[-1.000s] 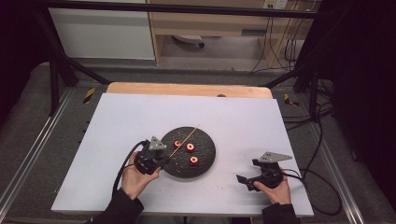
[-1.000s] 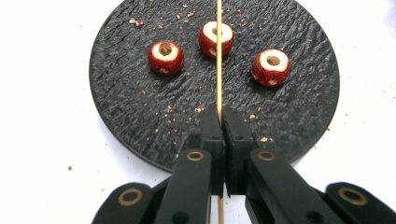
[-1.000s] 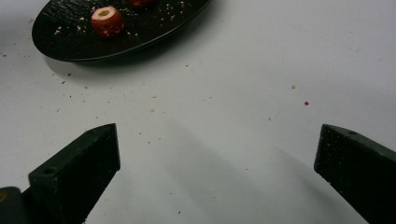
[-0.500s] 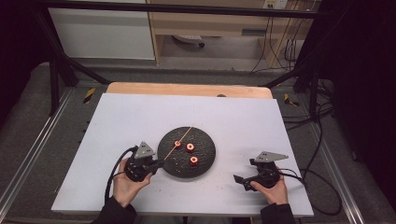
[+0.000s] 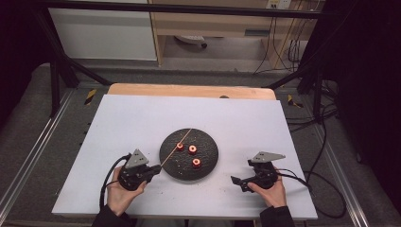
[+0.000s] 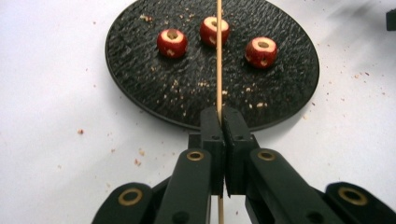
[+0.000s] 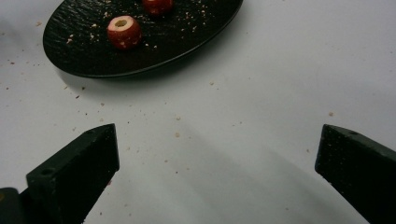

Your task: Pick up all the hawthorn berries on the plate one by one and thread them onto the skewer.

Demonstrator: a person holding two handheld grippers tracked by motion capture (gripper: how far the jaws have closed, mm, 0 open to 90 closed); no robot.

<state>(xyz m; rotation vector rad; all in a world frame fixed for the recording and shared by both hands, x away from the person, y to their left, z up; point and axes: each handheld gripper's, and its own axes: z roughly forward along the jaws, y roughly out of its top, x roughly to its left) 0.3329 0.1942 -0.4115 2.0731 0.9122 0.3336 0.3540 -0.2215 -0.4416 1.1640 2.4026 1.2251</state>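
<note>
A round black plate (image 5: 208,163) lies mid-table with three small red cored fruits (image 5: 192,149) on it. My left gripper (image 5: 155,171) sits at the plate's near left edge, shut on a thin wooden skewer (image 5: 176,147) that reaches out over the plate. In the left gripper view the skewer (image 6: 219,60) runs straight up from the closed jaws across the plate (image 6: 140,79) and passes over the middle fruit (image 6: 211,29). My right gripper (image 5: 238,182) rests open on the table, right of the plate, nothing between its jaws. The right gripper view shows the plate's rim (image 7: 154,58) and one fruit (image 7: 123,31).
A white mat (image 5: 142,118) covers the table, with crumbs scattered around the plate. A wooden strip (image 5: 189,90) runs along the far edge. Metal frame rails and cables flank the table on both sides.
My left gripper has drawn back toward the near left with the skewer, from over the plate's left part to just off its edge. The right gripper has stayed put.
</note>
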